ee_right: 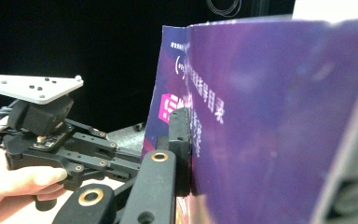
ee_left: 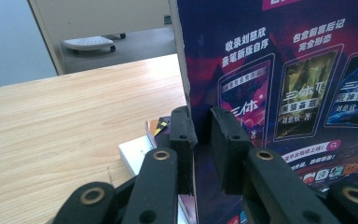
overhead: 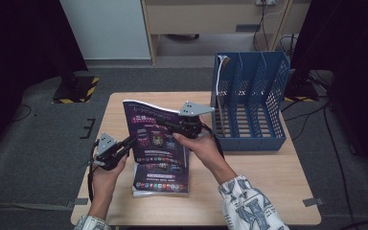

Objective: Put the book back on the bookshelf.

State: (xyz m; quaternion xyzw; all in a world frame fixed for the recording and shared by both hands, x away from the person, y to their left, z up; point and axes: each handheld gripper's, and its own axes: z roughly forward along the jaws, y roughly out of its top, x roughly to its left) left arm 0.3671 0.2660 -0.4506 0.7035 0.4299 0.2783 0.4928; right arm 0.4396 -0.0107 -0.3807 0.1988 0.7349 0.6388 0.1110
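Observation:
A purple book [overhead: 155,136] with white and pink print is held tilted above the table by both grippers. My left gripper [overhead: 133,140] is shut on its left edge; in the left gripper view the two black jaws [ee_left: 203,123] pinch the cover [ee_left: 298,70] close to the spine. My right gripper [overhead: 165,125] is shut on the book's upper right part. In the right gripper view one jaw presses flat on the purple cover [ee_right: 270,116], and the other jaw is a blur at the right edge. More books [overhead: 162,184] lie stacked beneath the held one.
A blue slotted file rack [overhead: 249,103] stands at the back right of the wooden table [overhead: 263,182], one slot holding a white sheet. The lying books [ee_left: 137,151] sit right below the left jaws. Dark curtains and cables surround the table.

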